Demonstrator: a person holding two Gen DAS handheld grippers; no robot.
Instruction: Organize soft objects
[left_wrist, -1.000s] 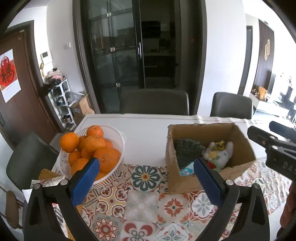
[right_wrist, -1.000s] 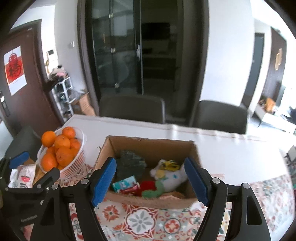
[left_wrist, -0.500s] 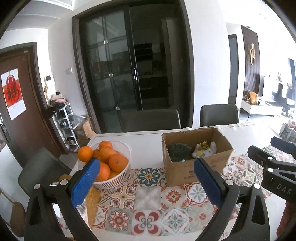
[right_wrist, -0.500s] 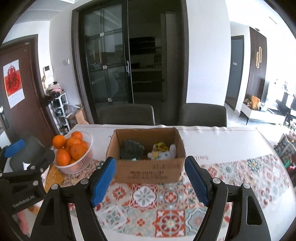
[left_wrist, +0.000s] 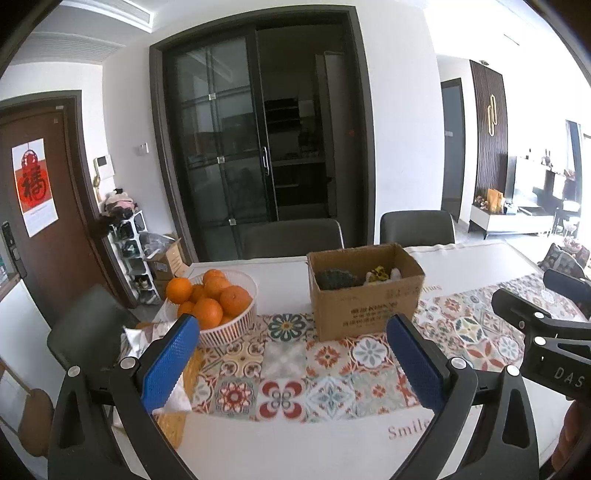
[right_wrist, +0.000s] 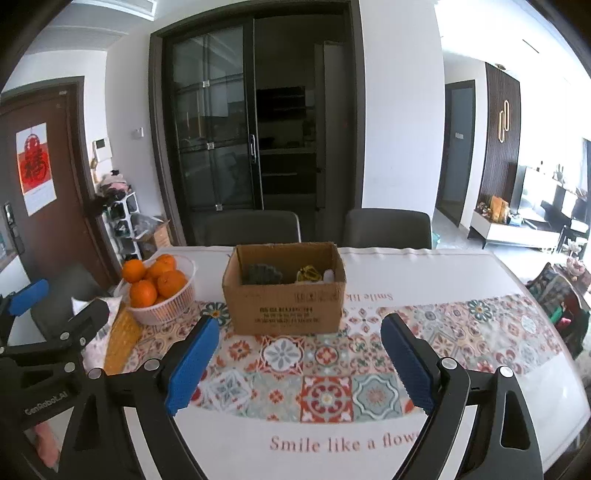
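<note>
The box (right_wrist: 284, 288) with the soft toys (right_wrist: 314, 274) sits at twelve o'clock on the bench (right_wrist: 424, 273). Both grippers, left (left_wrist: 291, 363) and right (right_wrist: 295, 363), hold nothing; the right fingers have just been opening. Reaching back could knock the basket of oranges (right_wrist: 159, 288) at ten o'clock.

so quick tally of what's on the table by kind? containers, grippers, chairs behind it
Cardboard box: 1
White fruit basket: 1, holding oranges
Grippers: 2, left gripper and right gripper, both open and empty
Chairs behind the table: 2
Total: 6
</note>
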